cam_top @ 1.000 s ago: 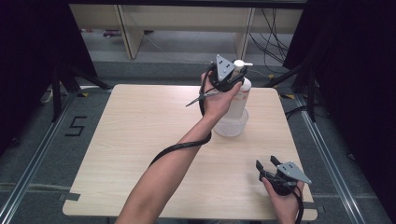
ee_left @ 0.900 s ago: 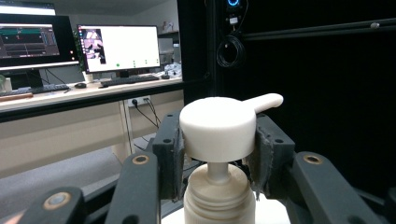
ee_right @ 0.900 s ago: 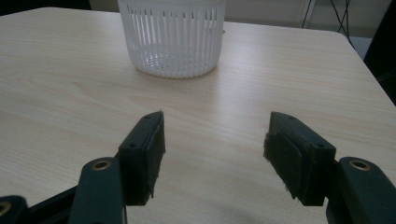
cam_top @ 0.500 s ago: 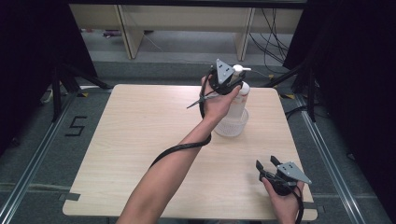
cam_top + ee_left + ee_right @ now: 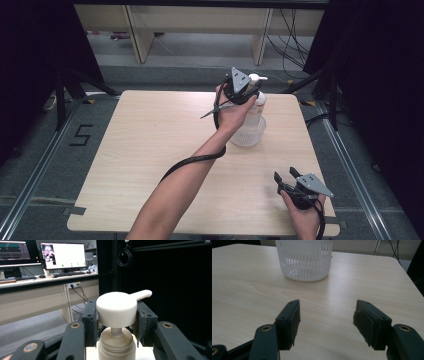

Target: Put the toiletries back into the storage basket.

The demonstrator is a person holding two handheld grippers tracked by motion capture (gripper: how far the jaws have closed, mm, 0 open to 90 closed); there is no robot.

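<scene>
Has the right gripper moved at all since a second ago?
No. The right gripper sits at the same spot near the front right corner of the table, jaws open over bare wood, just as in the earlier high views.

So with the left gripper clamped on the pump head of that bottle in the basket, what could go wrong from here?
1. The left gripper holds the white plastic pump bottle only by its round pump head; the thin stem below could let the bottle swing or the head depress.
2. The white slotted plastic basket around the bottle's base looks light and may tip or lift with it.
3. The right gripper is open, away from the basket, so nothing steadies it.
</scene>
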